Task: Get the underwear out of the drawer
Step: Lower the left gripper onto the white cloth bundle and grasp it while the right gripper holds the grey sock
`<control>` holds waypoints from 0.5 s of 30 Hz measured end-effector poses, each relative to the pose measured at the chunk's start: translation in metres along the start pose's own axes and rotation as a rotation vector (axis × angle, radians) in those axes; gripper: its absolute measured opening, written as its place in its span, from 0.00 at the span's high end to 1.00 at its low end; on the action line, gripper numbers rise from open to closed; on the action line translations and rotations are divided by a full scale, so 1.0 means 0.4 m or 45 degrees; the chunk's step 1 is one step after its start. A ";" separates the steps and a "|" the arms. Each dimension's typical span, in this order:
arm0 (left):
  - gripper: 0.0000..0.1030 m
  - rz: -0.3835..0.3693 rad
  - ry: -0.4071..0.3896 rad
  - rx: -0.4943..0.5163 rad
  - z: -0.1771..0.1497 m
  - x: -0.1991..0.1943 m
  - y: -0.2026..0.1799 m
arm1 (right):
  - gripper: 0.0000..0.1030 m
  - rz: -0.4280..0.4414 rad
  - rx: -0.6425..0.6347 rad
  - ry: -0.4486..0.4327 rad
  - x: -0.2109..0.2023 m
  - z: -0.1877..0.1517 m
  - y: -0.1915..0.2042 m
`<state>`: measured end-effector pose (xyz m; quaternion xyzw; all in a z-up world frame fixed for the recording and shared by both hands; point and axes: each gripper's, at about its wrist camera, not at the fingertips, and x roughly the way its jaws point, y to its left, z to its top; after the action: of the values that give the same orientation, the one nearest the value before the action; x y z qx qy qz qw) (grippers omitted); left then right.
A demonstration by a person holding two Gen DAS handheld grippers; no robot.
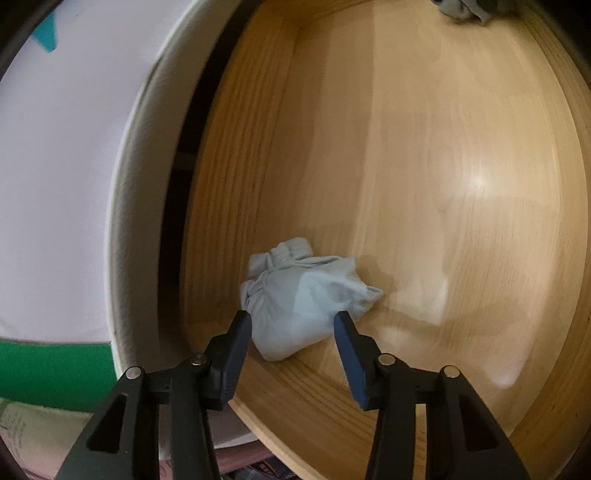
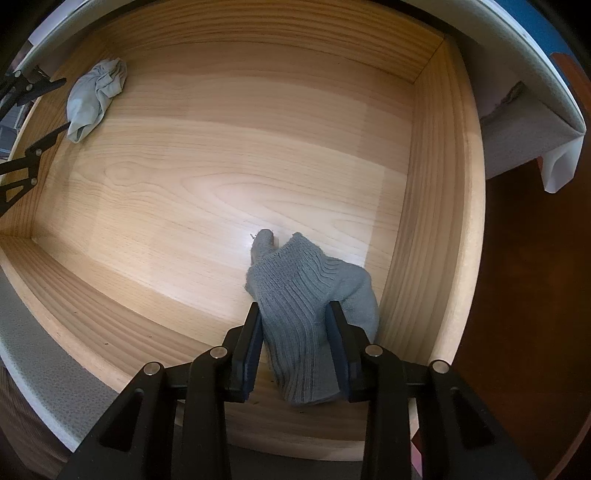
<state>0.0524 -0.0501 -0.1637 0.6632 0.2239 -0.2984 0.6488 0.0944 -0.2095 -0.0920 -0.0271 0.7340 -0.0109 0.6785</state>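
Note:
A crumpled light-blue piece of underwear [image 1: 303, 291] lies on the bottom of the open wooden drawer [image 1: 443, 155], near its left wall. My left gripper [image 1: 291, 318] straddles it, one fingertip at each side of the cloth, which does not look squeezed. The right wrist view shows the same underwear [image 2: 96, 96] in the drawer's [image 2: 192, 177] far left corner, between the left gripper's fingers [image 2: 55, 83]. My right gripper [image 2: 293, 310] points down and is shut on a grey knitted garment [image 2: 295, 291] by the right wall. That garment [image 1: 461, 11] shows blurred at the top edge.
Wooden drawer walls [image 2: 428, 221] enclose both grippers. A white padded surface [image 1: 66, 147] with a green patch [image 1: 55, 358] lies left of the drawer. Dark brown floor [image 2: 524, 295] and a white sheet corner [image 2: 557, 166] are to the right.

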 end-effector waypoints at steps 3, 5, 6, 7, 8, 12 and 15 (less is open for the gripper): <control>0.52 0.034 -0.011 0.019 0.003 0.008 -0.008 | 0.68 -0.006 -0.004 0.006 -0.001 0.000 0.001; 0.52 0.051 -0.018 0.022 0.008 0.008 -0.016 | 0.68 -0.006 -0.003 0.006 0.000 0.001 0.000; 0.52 0.041 -0.016 0.024 0.009 0.010 -0.017 | 0.69 -0.006 -0.003 0.006 -0.001 0.000 0.002; 0.52 0.043 -0.010 0.029 0.011 0.010 -0.024 | 0.69 -0.006 -0.003 0.006 0.000 0.001 0.001; 0.52 0.042 -0.010 0.033 0.012 0.014 -0.026 | 0.69 -0.006 -0.003 0.007 0.000 0.002 0.001; 0.52 0.022 -0.010 0.027 0.034 0.040 -0.011 | 0.69 -0.007 -0.003 0.007 -0.003 0.000 0.001; 0.52 -0.002 0.001 0.010 0.033 0.057 -0.012 | 0.69 -0.009 -0.005 0.010 -0.002 0.001 0.001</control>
<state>0.0642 -0.0649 -0.1828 0.6658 0.2236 -0.2996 0.6457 0.0949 -0.2093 -0.0910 -0.0310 0.7365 -0.0121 0.6756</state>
